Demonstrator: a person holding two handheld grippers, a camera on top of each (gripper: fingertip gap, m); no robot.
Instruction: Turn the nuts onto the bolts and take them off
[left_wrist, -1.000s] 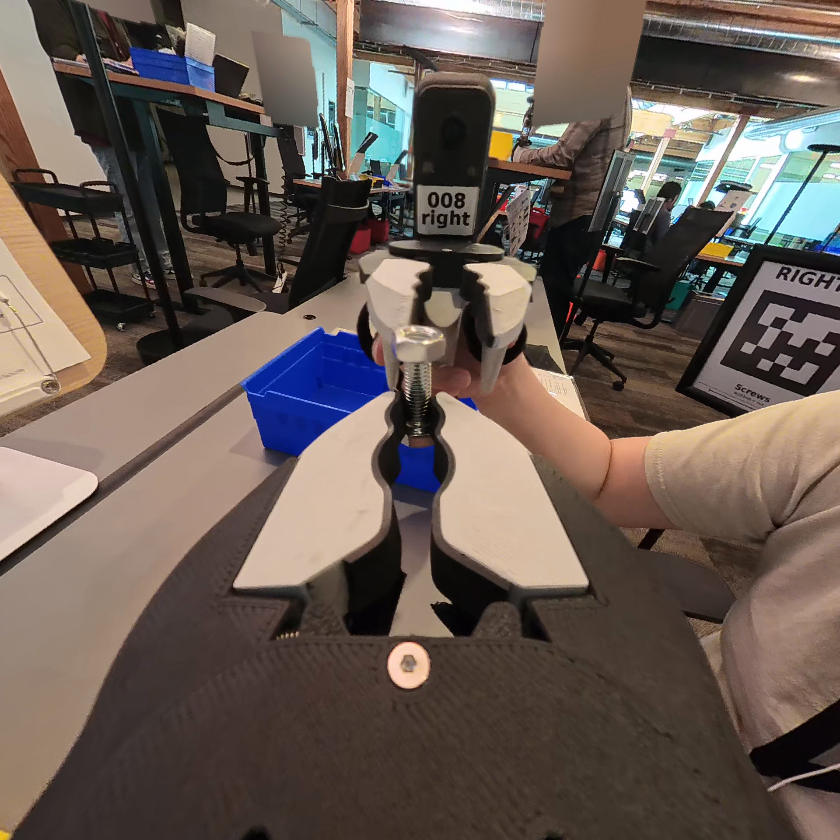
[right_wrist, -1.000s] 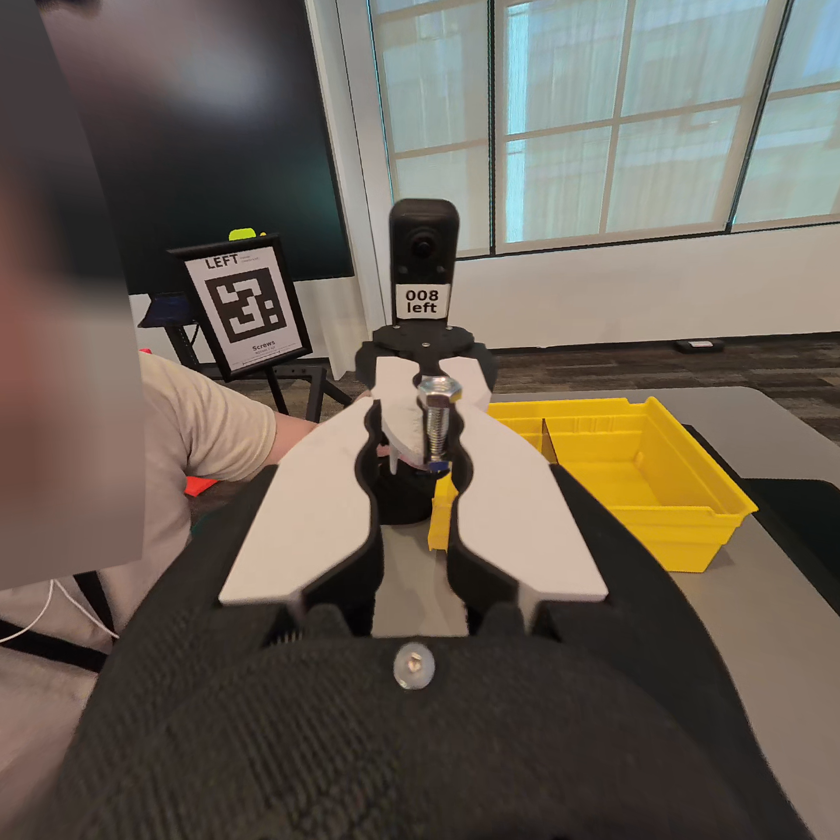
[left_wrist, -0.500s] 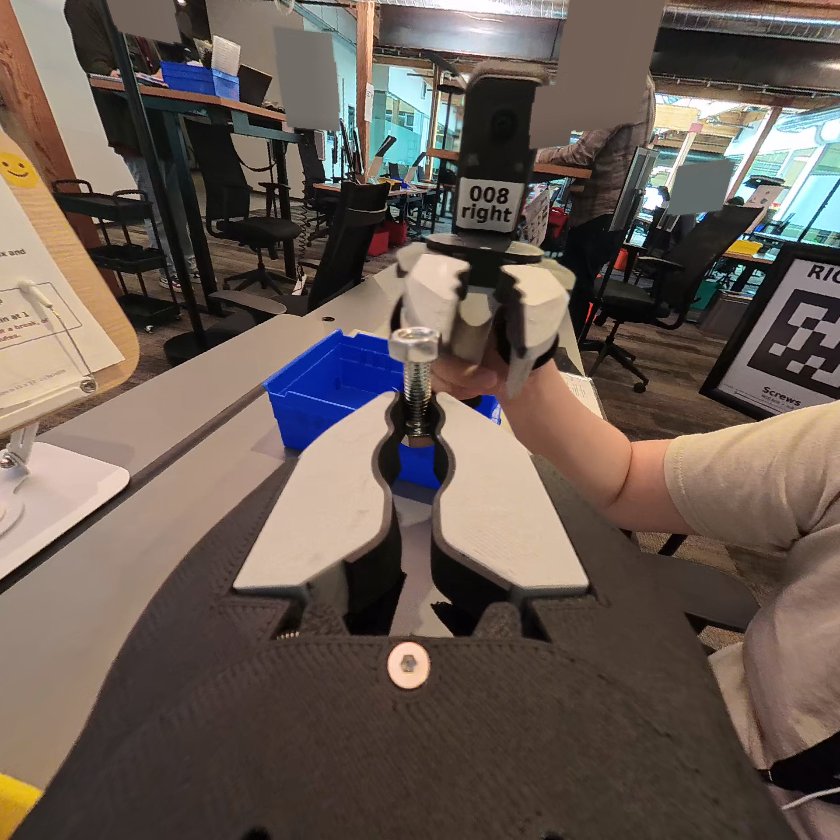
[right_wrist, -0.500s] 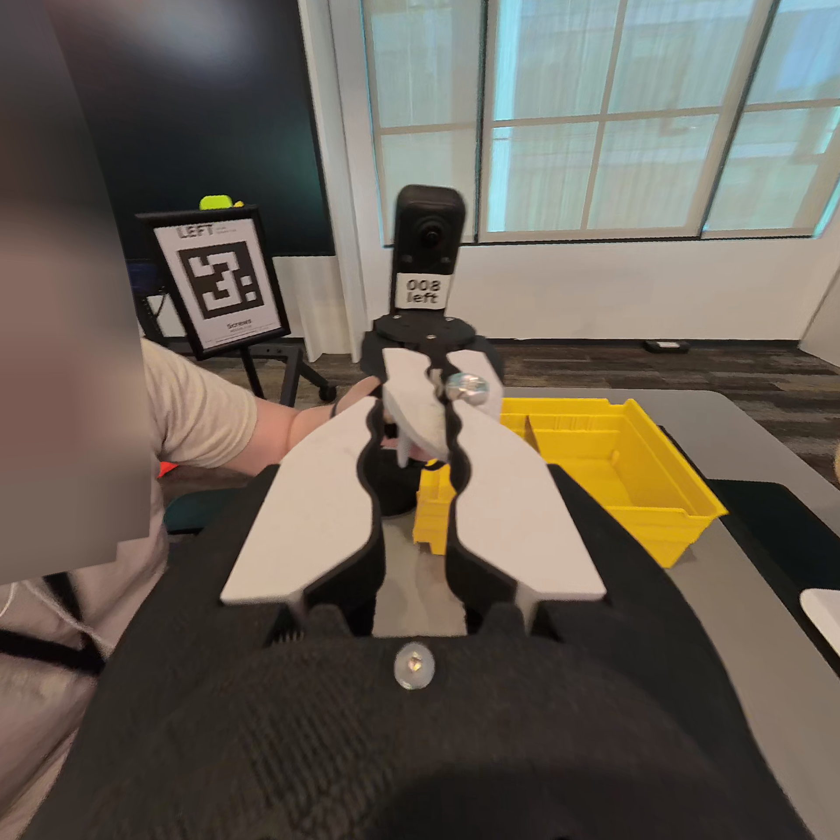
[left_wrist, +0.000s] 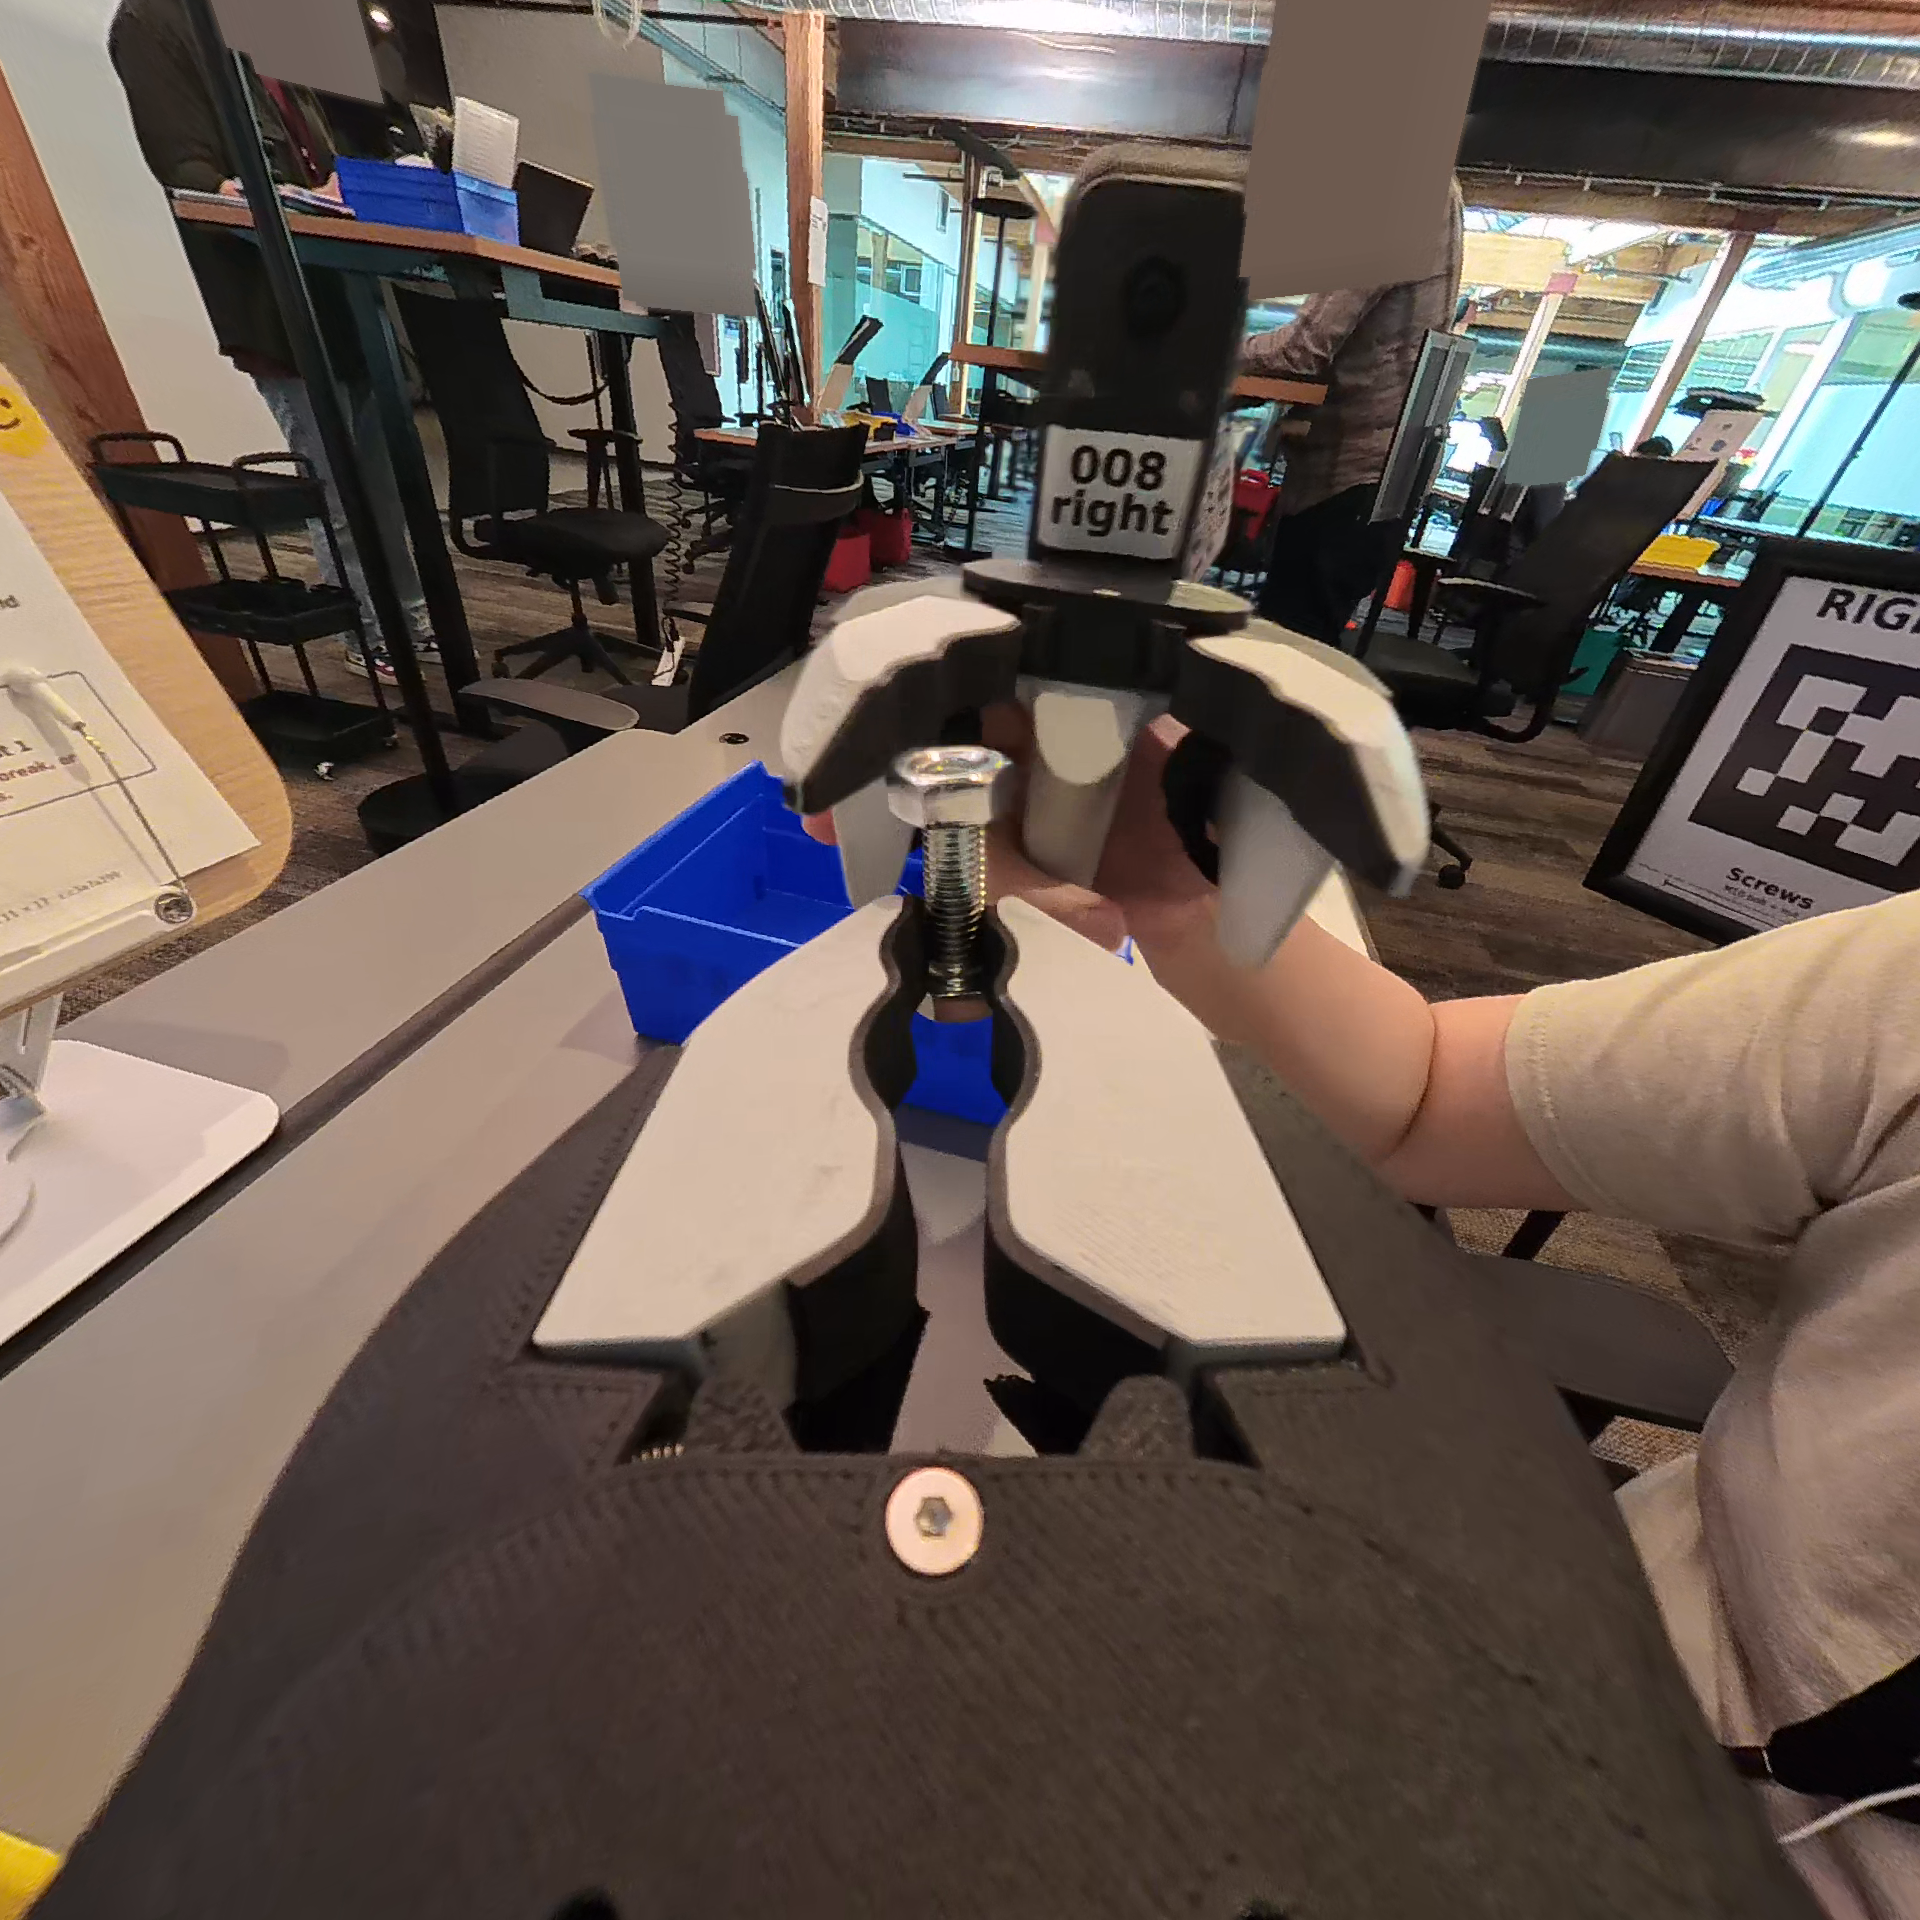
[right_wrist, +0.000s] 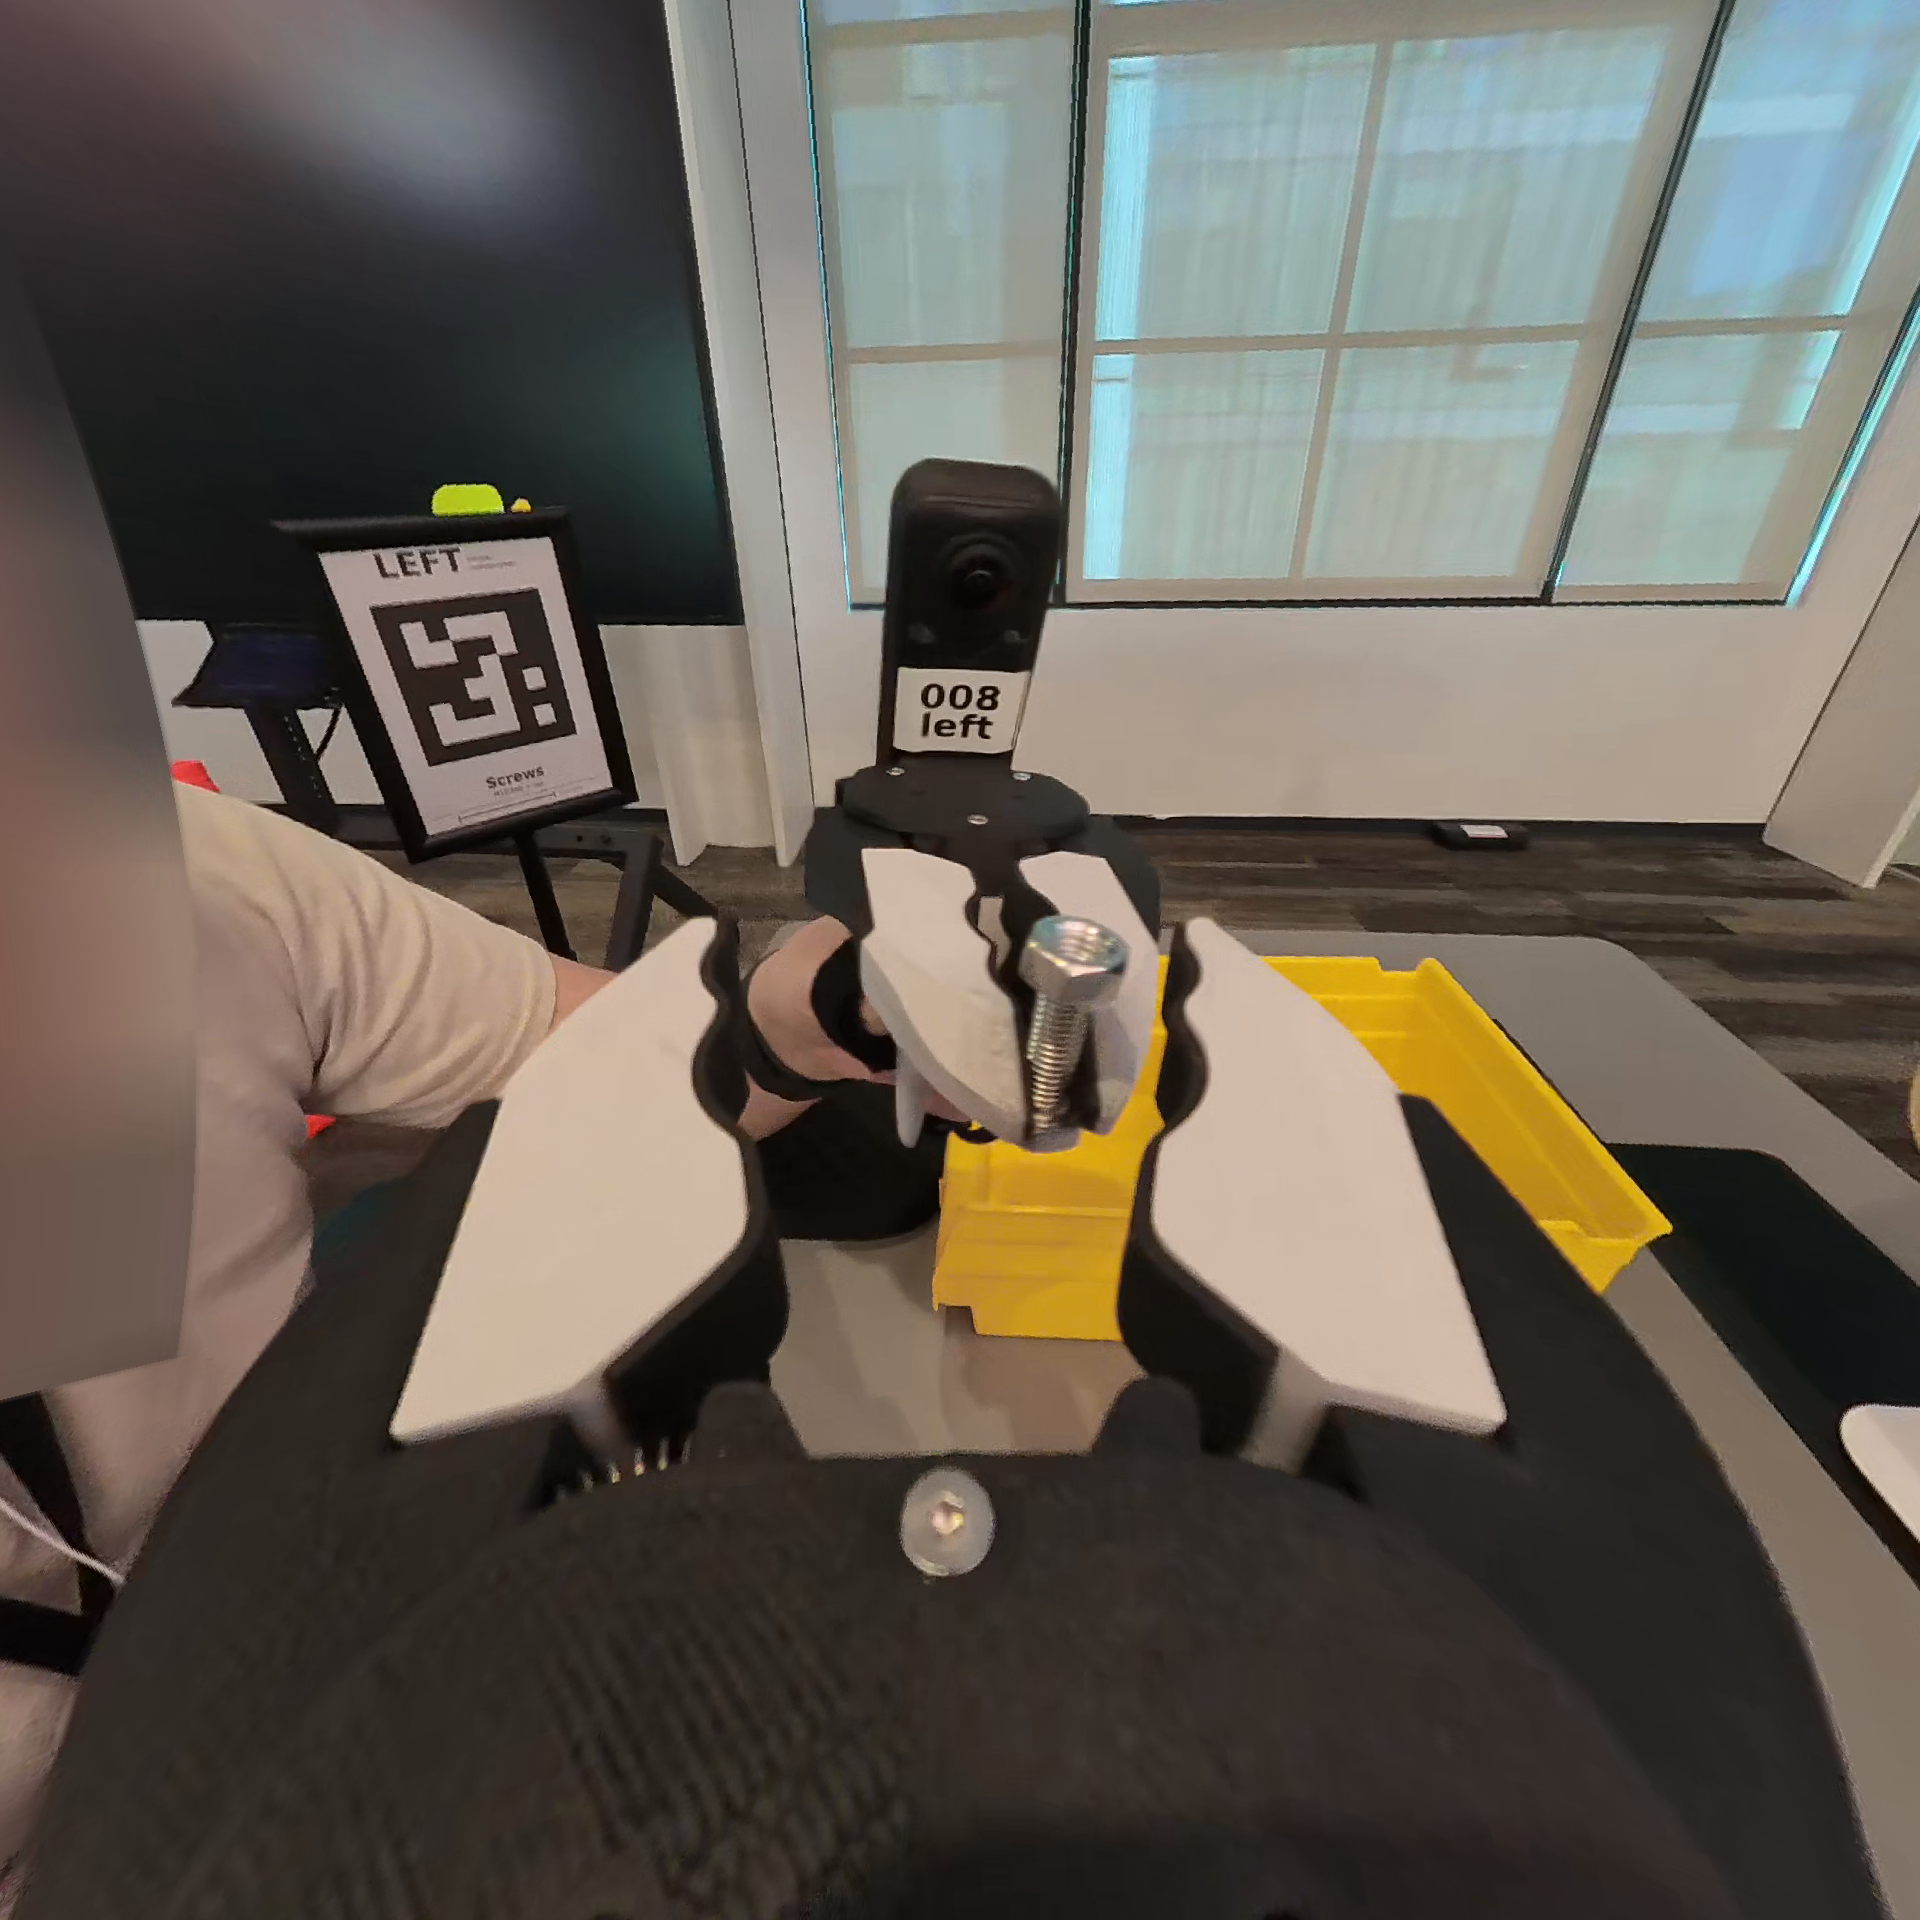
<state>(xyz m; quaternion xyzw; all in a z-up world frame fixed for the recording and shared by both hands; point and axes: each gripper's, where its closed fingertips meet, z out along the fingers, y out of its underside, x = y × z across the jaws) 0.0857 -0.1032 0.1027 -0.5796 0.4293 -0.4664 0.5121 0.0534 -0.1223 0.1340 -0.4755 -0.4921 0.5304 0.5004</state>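
My left gripper (left_wrist: 951, 925) is shut on the lower end of a steel bolt (left_wrist: 951, 862) and holds it upright above the grey table (left_wrist: 312, 1091). A hex piece (left_wrist: 948, 781) caps its top end; in the right wrist view (right_wrist: 1072, 951) it looks hollow like a nut. My right gripper (right_wrist: 951, 966) is open wide and empty, facing the bolt (right_wrist: 1058, 1049) from a short way off without touching it. It also shows in the left wrist view (left_wrist: 1070, 831), just behind the bolt. The left gripper (right_wrist: 1049, 1122) shows in the right wrist view too.
A blue bin (left_wrist: 717, 914) stands on the table behind the bolt on one side, a yellow bin (right_wrist: 1455, 1091) on the other. A white stand base (left_wrist: 104, 1164) sits at the table's left edge. Framed marker signs (right_wrist: 468, 675) stand beside the table. The person's arm (left_wrist: 1351, 1039) reaches in. Less than 4 cm separates the two grippers' tips.
My right gripper was shut around the bolt's top end. It has let go, drawn back a little and opened wide. The left gripper still holds the bolt upright.
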